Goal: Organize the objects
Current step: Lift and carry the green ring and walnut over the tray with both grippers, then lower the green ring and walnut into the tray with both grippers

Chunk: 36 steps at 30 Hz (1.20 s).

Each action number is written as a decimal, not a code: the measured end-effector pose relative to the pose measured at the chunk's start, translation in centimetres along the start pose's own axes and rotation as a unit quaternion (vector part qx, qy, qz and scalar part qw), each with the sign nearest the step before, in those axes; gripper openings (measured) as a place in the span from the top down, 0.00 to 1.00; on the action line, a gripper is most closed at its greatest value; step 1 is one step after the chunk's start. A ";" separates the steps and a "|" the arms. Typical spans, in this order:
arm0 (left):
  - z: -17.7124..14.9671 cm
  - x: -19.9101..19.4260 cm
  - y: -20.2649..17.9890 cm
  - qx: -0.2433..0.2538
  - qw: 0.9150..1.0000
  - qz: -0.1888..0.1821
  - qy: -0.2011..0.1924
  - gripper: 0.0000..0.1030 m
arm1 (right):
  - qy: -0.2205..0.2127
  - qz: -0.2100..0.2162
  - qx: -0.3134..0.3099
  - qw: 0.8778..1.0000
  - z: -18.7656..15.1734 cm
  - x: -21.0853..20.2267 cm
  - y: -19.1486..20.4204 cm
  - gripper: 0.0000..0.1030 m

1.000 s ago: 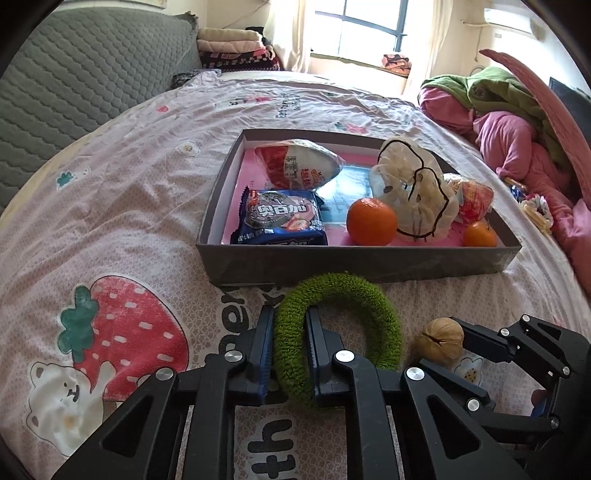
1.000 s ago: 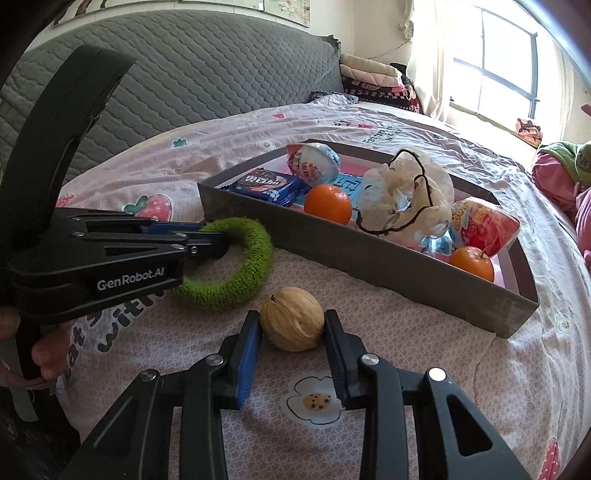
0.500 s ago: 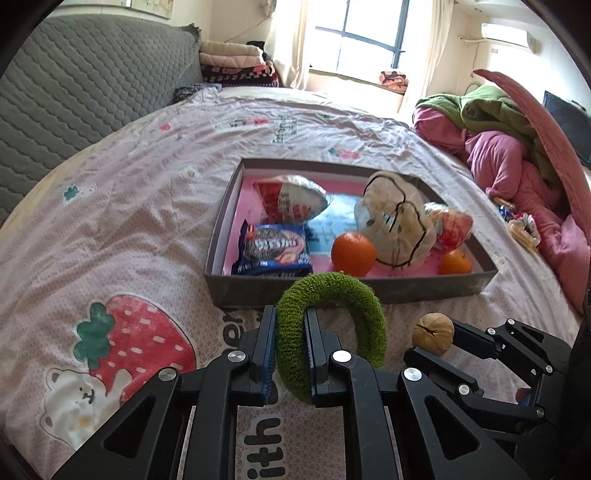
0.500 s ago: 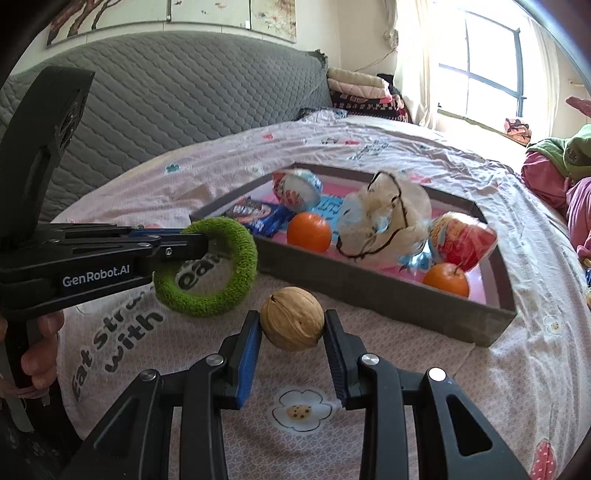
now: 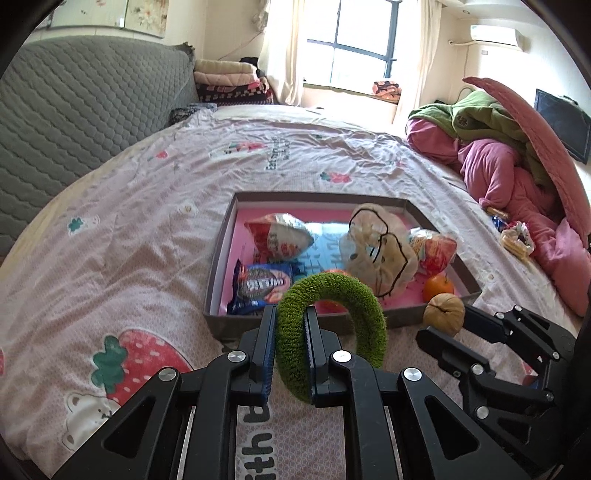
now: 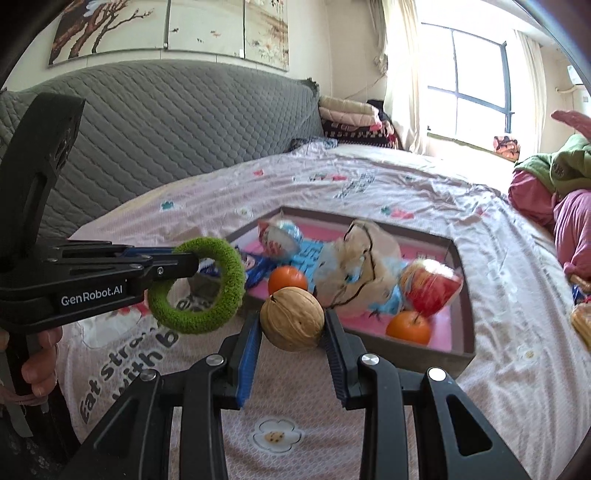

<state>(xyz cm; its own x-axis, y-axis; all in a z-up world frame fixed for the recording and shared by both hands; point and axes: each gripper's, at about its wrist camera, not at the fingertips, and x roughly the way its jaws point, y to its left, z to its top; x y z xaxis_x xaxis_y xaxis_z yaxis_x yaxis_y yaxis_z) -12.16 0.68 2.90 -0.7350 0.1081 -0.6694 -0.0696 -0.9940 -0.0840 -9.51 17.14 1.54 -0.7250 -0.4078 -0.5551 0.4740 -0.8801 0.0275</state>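
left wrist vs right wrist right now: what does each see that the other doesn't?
Only the left wrist view: the air conditioner, the dark screen on the far wall, and a small snack pile by the pink bedding.

Only the right wrist view: the wall paintings and the person's hand on the left gripper's handle.

Both: left gripper shut on the green ring, right gripper shut on the walnut, and the tray of snacks and oranges.

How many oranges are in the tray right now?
2. One orange lies at the tray's near side beside the blue cookie pack; the other orange sits in its near right corner. More may hide under the bags.
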 end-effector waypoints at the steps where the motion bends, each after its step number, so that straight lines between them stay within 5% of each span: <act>1: 0.2 -0.1 0.0 0.001 1.000 0.001 -0.002 0.86 | -0.005 -0.001 0.000 1.000 0.2 -0.2 -0.1 0.66; 15: 4.1 0.3 0.6 0.003 0.999 0.013 -0.031 0.86 | -0.056 -0.029 -0.008 0.998 2.8 -1.3 -1.8 0.66; 36: 5.0 6.2 3.1 -0.039 0.999 0.008 -0.007 0.86 | -0.025 -0.036 0.006 0.999 3.7 2.8 -3.9 0.66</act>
<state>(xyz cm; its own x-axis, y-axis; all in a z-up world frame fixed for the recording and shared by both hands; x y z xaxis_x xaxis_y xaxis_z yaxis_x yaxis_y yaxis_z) -20.28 -1.82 2.20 -0.7453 0.0910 -0.6605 -0.0048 -0.9913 -0.1312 -15.23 18.59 2.94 -0.7811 -0.3553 -0.5134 0.4141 -0.9102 -0.0001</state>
